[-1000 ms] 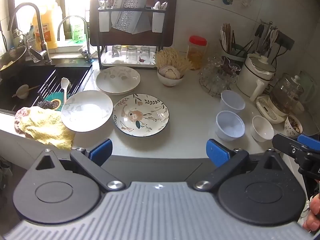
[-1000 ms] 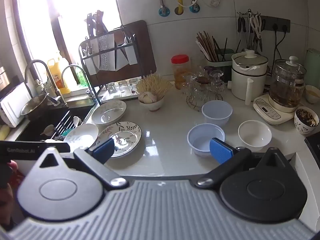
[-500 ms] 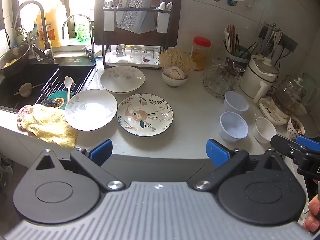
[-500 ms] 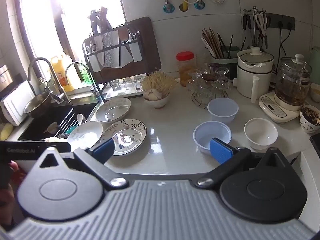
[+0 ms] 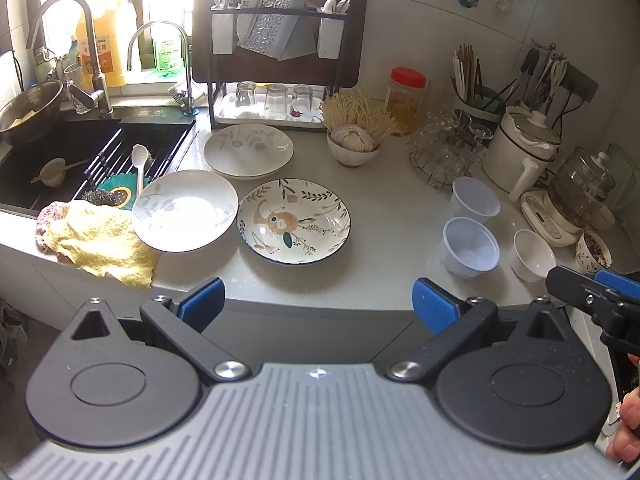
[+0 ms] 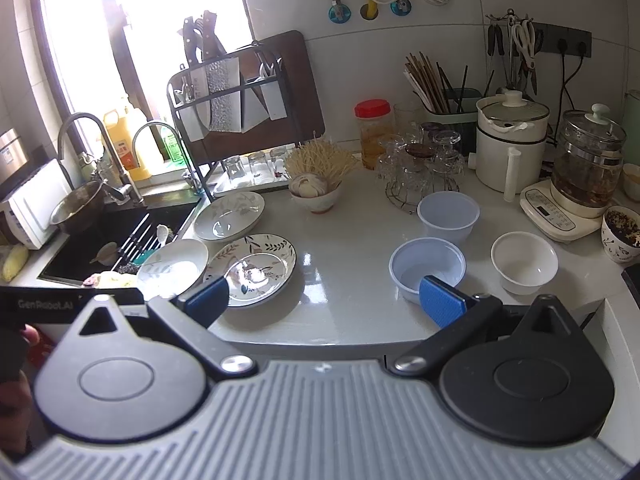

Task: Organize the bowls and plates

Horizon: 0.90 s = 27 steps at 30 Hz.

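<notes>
From the left wrist camera I see my left gripper [image 5: 316, 304] held back off the front edge of the desk [image 5: 392, 216], its blue fingers [image 5: 202, 303] spread wide with nothing between them. Three plates lie grouped near the sink [image 5: 80, 152]: a flower-patterned plate [image 5: 294, 220] straight ahead, a white plate with grey leaves [image 5: 185, 210] touching its left rim and overhanging the sink edge, and a pale leaf-print plate [image 5: 248, 151] behind them, just in front of the dish rack [image 5: 276, 60]. A yellow cloth [image 5: 96, 240] lies beside the white plate. To the right, well apart from the plates, stand two pale blue bowls, the near one [image 5: 472, 246] and the far one [image 5: 475, 204], with a small white bowl [image 5: 534, 254] beside the near one. My right gripper [image 5: 596, 292] pokes in at the right edge.

From the right wrist camera, my right gripper [image 6: 324, 300] also hangs short of the desk [image 6: 344, 264], fingers [image 6: 442, 300] wide apart and empty. The near blue bowl [image 6: 427, 268] sits just beyond the right finger, the far blue bowl [image 6: 448, 216] behind it, the white bowl [image 6: 524, 262] to its right. The flower-patterned plate [image 6: 252, 268] lies beyond the left finger, the other two plates further left.
</notes>
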Available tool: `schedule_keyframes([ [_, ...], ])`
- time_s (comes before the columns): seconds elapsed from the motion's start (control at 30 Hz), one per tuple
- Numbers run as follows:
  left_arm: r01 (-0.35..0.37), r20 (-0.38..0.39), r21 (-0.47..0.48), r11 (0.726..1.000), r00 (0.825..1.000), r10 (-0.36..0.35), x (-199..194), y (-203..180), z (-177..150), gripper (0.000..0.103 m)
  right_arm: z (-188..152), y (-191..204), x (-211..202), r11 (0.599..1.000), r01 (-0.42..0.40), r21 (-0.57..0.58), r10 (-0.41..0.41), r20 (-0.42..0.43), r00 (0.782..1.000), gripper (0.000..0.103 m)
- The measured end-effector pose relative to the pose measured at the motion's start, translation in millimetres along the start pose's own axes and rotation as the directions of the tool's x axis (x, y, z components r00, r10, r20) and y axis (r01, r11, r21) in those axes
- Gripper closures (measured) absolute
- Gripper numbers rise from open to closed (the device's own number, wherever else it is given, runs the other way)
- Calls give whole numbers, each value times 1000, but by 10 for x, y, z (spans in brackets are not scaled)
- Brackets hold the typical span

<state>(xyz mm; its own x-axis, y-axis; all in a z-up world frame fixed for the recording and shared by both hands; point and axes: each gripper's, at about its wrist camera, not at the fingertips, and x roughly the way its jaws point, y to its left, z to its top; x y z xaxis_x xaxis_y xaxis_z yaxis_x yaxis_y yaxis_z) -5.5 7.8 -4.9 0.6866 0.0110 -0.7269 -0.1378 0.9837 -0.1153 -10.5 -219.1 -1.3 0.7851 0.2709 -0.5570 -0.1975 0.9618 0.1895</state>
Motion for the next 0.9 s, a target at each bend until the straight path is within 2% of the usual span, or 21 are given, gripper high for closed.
schedule_keyframes([
  [0.43, 10, 15, -4, 1000, 1000, -10, 38, -13, 3, 1, -16, -89, -3, 1000, -17, 23, 17, -1, 1000, 0],
  [0.63, -32, 49, -2, 999, 998, 32, 45, 14, 40, 1, -8, -116, 36, 999, -28, 15, 28, 6, 1000, 0],
  [0.9, -43, 56, -25, 999, 997, 44, 68, 20, 4, 2, 39, -132, 87, 999, -46, -7, 46, -1, 999, 0],
])
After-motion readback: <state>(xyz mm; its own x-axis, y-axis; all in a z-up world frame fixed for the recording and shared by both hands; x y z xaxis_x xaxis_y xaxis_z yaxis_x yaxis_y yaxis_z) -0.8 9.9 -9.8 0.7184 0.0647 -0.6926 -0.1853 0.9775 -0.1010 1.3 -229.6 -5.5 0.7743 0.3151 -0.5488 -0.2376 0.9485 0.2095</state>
